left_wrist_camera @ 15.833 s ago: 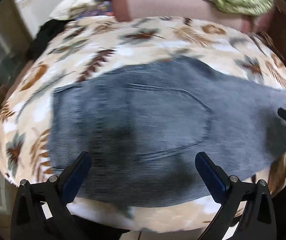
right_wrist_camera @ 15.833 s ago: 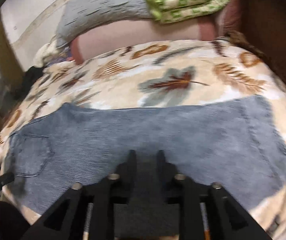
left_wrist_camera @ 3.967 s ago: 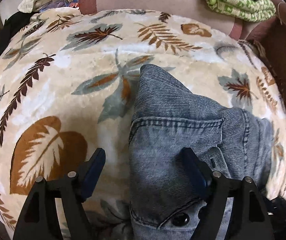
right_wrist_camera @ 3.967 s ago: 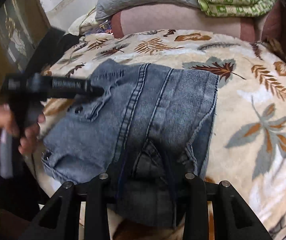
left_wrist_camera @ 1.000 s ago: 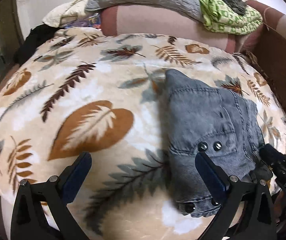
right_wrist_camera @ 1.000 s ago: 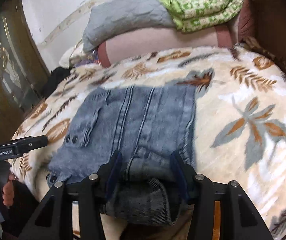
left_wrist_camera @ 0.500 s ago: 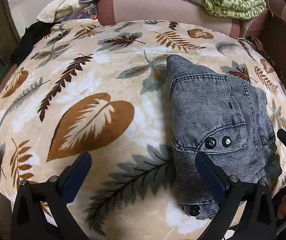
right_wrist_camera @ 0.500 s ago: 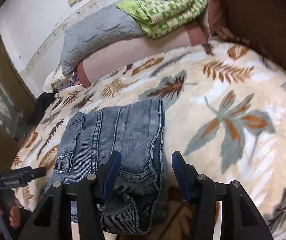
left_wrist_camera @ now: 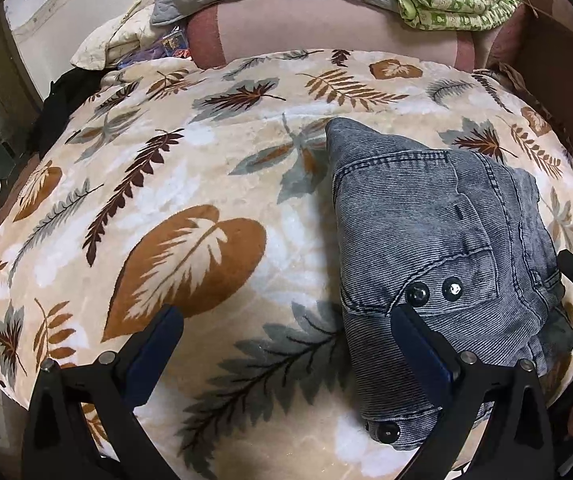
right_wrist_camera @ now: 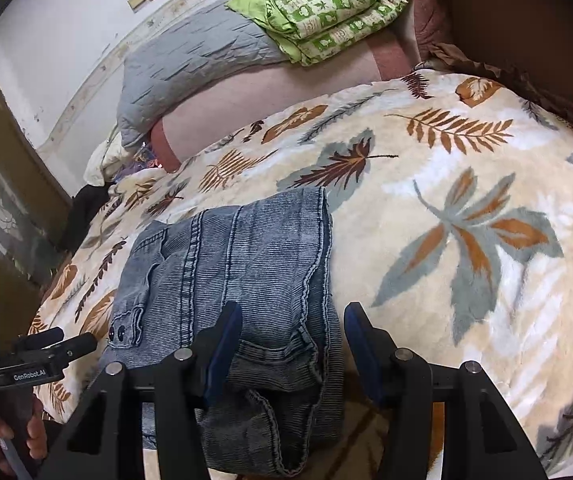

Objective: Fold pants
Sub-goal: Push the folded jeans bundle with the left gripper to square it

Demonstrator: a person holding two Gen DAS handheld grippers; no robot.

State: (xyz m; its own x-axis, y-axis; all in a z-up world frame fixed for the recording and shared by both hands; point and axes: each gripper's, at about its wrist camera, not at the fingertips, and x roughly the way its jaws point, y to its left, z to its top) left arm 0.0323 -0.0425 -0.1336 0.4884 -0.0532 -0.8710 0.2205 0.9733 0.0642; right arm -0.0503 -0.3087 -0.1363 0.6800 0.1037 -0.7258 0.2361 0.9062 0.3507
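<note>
Pants [left_wrist_camera: 438, 248] of grey-blue denim are lying folded into a compact bundle on the bed, on top of a cream blanket [left_wrist_camera: 214, 184] printed with brown and grey leaves. In the left wrist view the bundle is sitting right of centre, two dark snaps showing on a pocket flap. In the right wrist view the same pants [right_wrist_camera: 238, 276] are lying towards the near left part of the blanket, with the near end drooping over the bed's edge.

The left gripper [left_wrist_camera: 286, 340] is hovering over the blanket with its jaws spread wide, nothing between them; its right finger is overlapping the bundle's near left edge. The right gripper [right_wrist_camera: 292, 344] is standing half spread above the near end of the pants, pads not pressing on the cloth.

Behind the blanket a pink bolster [right_wrist_camera: 286, 92] is lying across the bed, carrying a grey quilted pillow [right_wrist_camera: 190, 64] and a green patterned quilt [right_wrist_camera: 326, 8].
</note>
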